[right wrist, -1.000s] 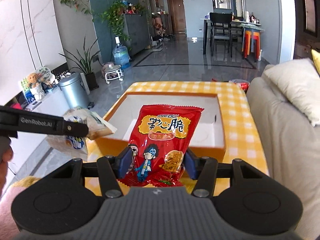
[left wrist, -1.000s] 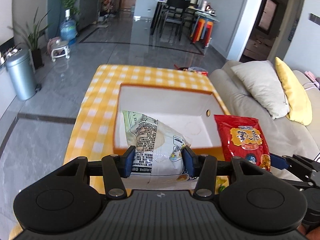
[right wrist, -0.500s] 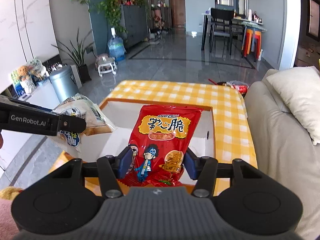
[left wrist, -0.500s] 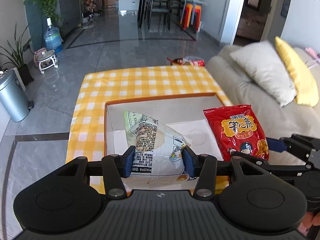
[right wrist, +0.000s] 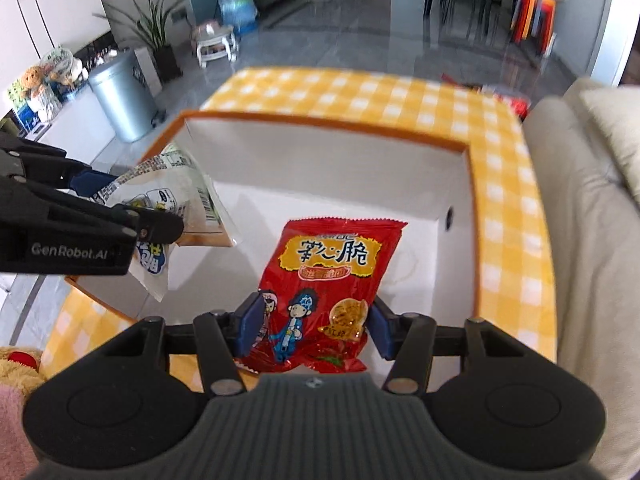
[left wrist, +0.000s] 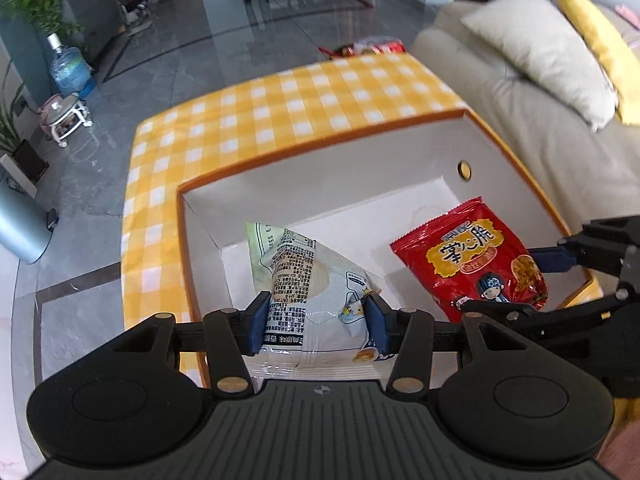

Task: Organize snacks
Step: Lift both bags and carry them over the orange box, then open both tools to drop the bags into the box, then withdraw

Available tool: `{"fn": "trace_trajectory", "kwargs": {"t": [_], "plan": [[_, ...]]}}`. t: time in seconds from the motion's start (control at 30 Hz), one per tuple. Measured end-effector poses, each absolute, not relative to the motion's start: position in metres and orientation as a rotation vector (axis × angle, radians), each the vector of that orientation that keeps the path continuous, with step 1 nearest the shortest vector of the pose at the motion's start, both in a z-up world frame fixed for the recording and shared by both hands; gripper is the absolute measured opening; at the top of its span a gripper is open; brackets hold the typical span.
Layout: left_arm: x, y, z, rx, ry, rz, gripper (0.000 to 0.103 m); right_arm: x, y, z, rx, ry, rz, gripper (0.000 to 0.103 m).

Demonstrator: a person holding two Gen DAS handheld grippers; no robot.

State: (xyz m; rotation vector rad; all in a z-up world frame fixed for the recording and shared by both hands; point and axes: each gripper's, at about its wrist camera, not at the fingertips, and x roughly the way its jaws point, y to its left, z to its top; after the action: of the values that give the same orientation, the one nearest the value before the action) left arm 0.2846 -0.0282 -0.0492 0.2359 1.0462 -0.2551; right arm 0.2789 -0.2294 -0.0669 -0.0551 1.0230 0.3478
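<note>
A white box with an orange rim sits open on a tabletop covered in a yellow-and-white checked cloth. Both grippers point down into it. The left gripper has its blue fingers clamped on the lower end of a pale white snack bag, which extends forward from the fingers over the box's white floor. The right gripper has its fingers clamped on the bottom of a red snack bag, which likewise reaches ahead of the fingers above the box interior. The two bags hang side by side, apart. Whether either touches the box floor cannot be told. A beige sofa stands beside the tabletop.
</note>
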Motion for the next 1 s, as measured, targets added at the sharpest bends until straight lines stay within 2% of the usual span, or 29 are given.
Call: {"fn": "trace_trajectory", "kwargs": {"t": [0.5,0.8,0.87,1.0], "plan": [[0.311,-0.058,-0.095,0.514,1.142,-0.289,0.056,0.309,-0.230,-0.115,0.021,1.253,0.386,0.055],[0.317,-0.052,-0.106,0.497,1.238,-0.249,0.058,0.315,-0.228,-0.117,0.074,1.294,0.388,0.058],[0.317,-0.051,-0.105,0.496,1.241,-0.237,0.062,0.312,-0.230,-0.117,0.076,1.298,0.383,0.058],[0.312,-0.054,-0.101,0.504,1.227,-0.236,0.063,0.314,-0.229,-0.117,0.077,1.311,0.371,0.061]]}}
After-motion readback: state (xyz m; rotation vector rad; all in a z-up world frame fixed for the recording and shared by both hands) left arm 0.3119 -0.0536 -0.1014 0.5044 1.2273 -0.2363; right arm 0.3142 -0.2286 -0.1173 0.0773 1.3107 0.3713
